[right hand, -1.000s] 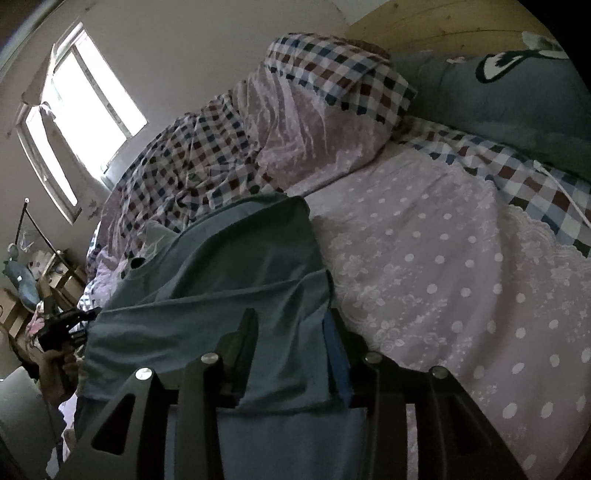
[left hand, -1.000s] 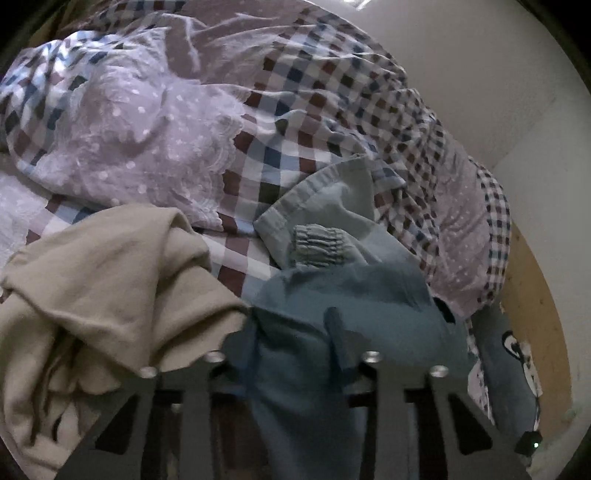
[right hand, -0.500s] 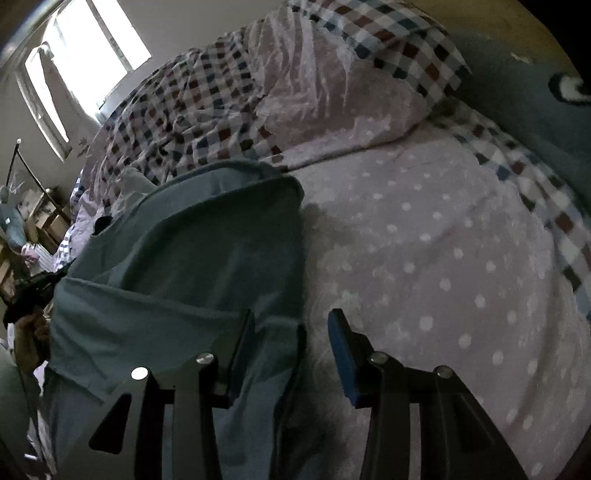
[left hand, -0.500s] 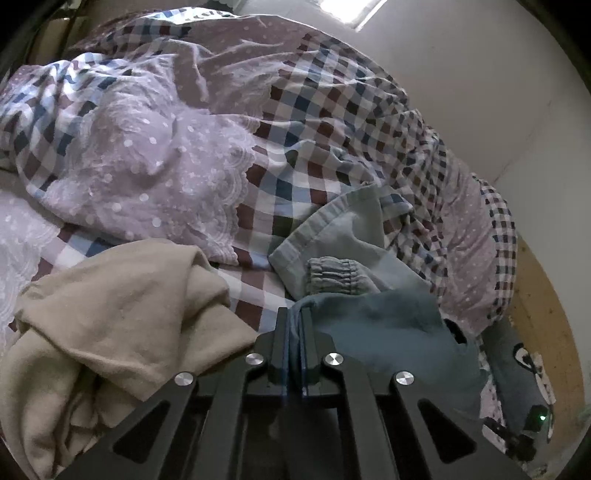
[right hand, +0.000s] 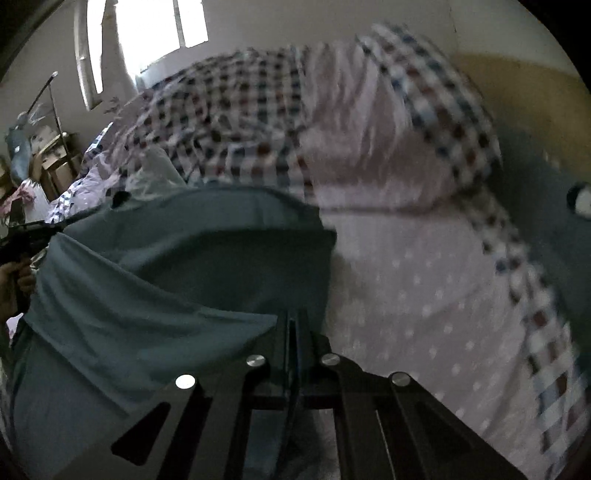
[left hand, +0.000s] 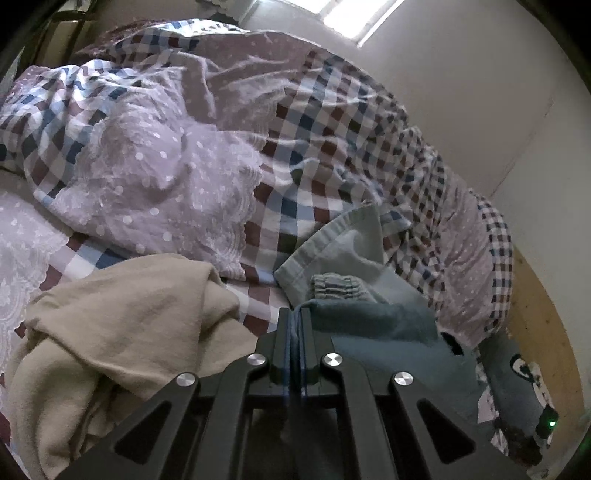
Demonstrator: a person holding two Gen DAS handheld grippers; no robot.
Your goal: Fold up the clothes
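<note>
A teal-blue garment [left hand: 376, 325] lies on the bed, and my left gripper [left hand: 295, 314] is shut on a bunched edge of it. In the right wrist view the same garment [right hand: 166, 277] spreads out to the left in broad folds. My right gripper [right hand: 294, 317] is shut, with the garment's near edge running into its jaws. The other gripper [right hand: 26, 240] and a hand [right hand: 11, 280] show at the far left of that view. A beige garment [left hand: 122, 317] is heaped left of my left gripper. Pale blue trousers [left hand: 343, 258] with an elastic cuff lie just beyond it.
A rumpled quilt [left hand: 166, 177], checked and lilac with white dots, covers the bed and rises behind the clothes. A grey-blue pillow [left hand: 517, 369] lies by the wooden headboard [left hand: 543, 314]. Furniture [right hand: 55, 155] stands under a bright window [right hand: 159, 29].
Both grippers went from open to shut, the left first on the teal fabric, the right just now at its edge. The right view has rolled and shifted, and is blurred.
</note>
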